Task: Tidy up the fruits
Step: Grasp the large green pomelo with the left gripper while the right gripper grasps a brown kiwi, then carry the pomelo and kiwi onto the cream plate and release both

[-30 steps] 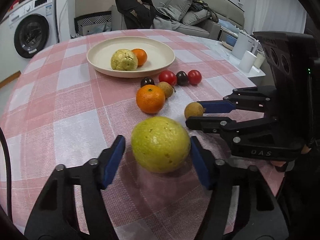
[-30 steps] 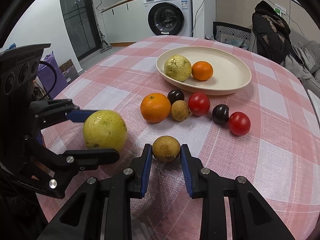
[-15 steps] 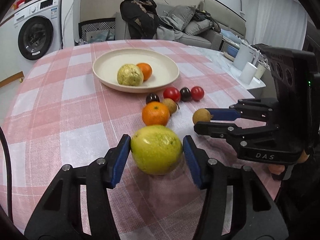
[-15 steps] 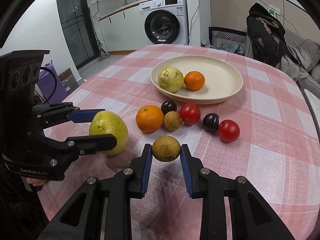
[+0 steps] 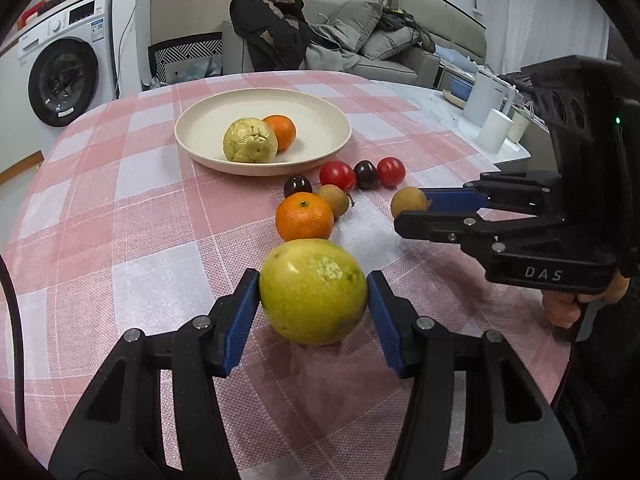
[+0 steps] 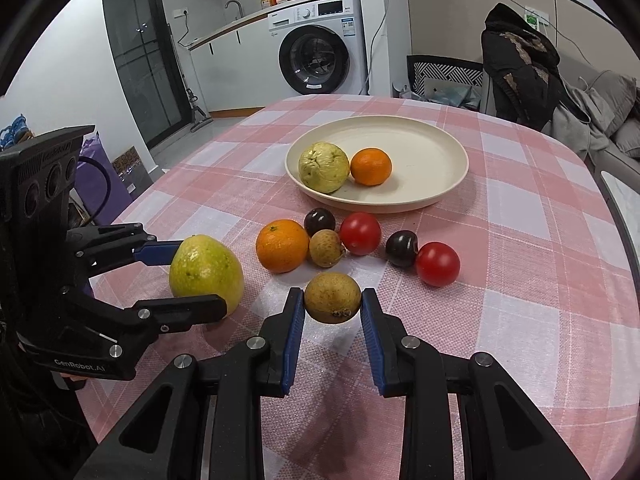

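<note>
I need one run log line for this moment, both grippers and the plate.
left gripper: shut on guava | right gripper: shut on small brown fruit | plate: one guava, one orange

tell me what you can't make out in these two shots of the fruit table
- Left wrist view: the far side of the small orange on the plate is hidden by the pale wrinkled fruit.
- Right wrist view: the underside of the yellow-green fruit is covered by a finger of the left gripper.
- Both views: the near table edge is cut off by each gripper's own body.
- Right wrist view: the labels on the washing machine are too small to read.
</note>
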Motion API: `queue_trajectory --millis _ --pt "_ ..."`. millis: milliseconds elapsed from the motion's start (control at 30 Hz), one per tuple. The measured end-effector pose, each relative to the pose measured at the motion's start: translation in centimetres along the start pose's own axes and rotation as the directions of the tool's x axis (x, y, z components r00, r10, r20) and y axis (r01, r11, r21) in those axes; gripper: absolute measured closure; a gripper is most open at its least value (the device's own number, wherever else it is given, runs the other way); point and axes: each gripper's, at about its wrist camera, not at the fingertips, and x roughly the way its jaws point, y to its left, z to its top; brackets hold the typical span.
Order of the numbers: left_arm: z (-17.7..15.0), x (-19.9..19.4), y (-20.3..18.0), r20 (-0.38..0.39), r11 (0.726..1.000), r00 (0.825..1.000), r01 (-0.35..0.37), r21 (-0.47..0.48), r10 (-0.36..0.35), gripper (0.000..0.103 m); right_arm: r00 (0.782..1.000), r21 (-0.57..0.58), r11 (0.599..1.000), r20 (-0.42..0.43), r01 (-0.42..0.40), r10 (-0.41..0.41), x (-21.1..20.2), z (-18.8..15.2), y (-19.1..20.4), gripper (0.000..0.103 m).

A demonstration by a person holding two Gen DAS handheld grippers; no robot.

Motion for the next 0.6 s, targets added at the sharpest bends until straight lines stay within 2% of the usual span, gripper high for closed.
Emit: queue_trajectory --millis 267,600 --pt "0.5 -0.4 0.1 0.033 1.000 0.999 0.000 -0.002 0.000 0.052 1.000 0.005 1.000 0.012 0.004 -0.004 0.0 0.1 -0.3 0.073" --pt "4.3 -1.0 1.8 0.113 0.999 0.992 -0.048 -0.021 0.050 0.051 0.998 0.047 0.999 0.062 0.023 -0.026 -0.3 1.9 -1.6 0.073"
